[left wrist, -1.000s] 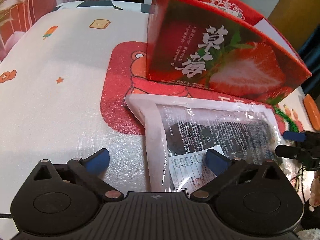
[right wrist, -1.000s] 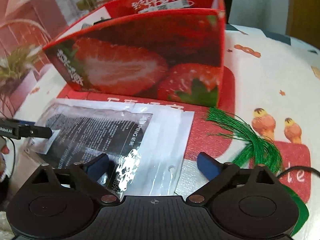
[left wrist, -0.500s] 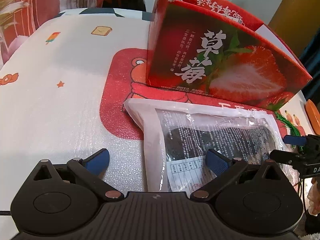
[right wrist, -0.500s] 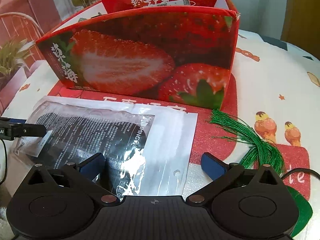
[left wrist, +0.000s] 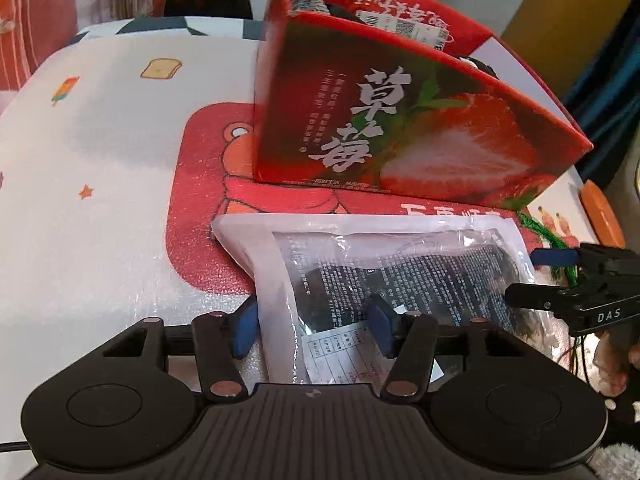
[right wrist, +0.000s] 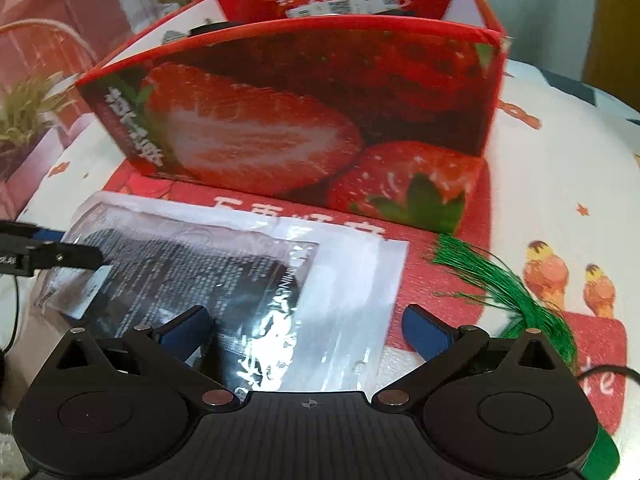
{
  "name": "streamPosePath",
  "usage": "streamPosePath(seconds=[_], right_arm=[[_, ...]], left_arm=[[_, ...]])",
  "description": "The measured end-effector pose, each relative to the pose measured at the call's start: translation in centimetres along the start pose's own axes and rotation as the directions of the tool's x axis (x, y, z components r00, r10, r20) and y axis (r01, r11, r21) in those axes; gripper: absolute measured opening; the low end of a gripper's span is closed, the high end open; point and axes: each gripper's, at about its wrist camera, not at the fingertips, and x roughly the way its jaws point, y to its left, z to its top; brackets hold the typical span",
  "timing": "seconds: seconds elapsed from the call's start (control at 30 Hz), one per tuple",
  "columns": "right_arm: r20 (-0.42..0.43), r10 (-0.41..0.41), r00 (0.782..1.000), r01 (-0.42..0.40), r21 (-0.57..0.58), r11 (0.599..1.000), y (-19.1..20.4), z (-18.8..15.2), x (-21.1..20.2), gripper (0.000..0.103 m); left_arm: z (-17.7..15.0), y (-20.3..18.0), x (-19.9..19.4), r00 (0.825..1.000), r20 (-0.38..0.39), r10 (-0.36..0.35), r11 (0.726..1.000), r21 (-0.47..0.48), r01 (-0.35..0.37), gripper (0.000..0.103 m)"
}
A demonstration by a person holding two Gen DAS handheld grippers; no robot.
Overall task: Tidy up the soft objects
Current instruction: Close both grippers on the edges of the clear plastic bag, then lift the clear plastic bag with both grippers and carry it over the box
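**Before the box: closing on the packet**

On the mat, a flat plastic packet lies just before the strawberry box, long axis parallel to its front wall. Your left gripper is closing astride the packet's near end, pads not yet pressing, likely to lift it. Your right gripper stands spread over the other end.

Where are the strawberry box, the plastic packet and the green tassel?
strawberry box (left wrist: 420,140), left wrist view, front wall.
plastic packet (left wrist: 400,264), left wrist view, dark printed middle.
green tassel (right wrist: 492,280), right wrist view, fanned threads.
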Motion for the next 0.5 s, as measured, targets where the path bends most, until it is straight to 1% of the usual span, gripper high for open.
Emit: streamPosePath(seconds=[0.07, 0.2, 0.33, 0.37, 0.4, 0.5], right_arm=[[-0.008, 0.029, 1.000, -0.029, -0.020, 0.999, 0.4, 0.1, 0.1, 0.103], [-0.010, 0.061, 0.998, -0.062, -0.045, 0.997, 1.0, 0.2, 0.4, 0.103], [-0.008, 0.134, 0.991, -0.134, -0.034, 0.990, 1.3, 0.6, 0.7, 0.102], [-0.010, 0.146, 0.989, -0.146, -0.041, 0.988, 1.5, 0.7, 0.7, 0.098], [-0.016, 0.151, 0.988, -0.152, -0.050, 0.987, 1.9, 0.9, 0.9, 0.096], [-0.034, 0.122, 0.992, -0.124, -0.093, 0.988, 2.6, 1.3, 0.8, 0.090]], left_arm=[[-0.1, 0.1, 0.0, 1.000, 0.000, -0.009, 1.000, -0.003, 0.009, 0.059], [-0.2, 0.2, 0.0, 1.000, -0.001, -0.020, 1.000, 0.003, 0.020, 0.058], [-0.5, 0.0, 0.2, 0.997, -0.016, -0.072, 0.997, 0.027, 0.072, 0.058], [-0.5, -0.2, 0.3, 0.996, -0.018, -0.087, 0.996, 0.032, 0.087, 0.058], [-0.6, -0.3, 0.3, 0.996, -0.020, -0.092, 0.995, 0.036, 0.093, 0.058], [-0.6, -0.8, 0.3, 0.997, -0.024, -0.078, 0.996, 0.050, 0.079, 0.058]])
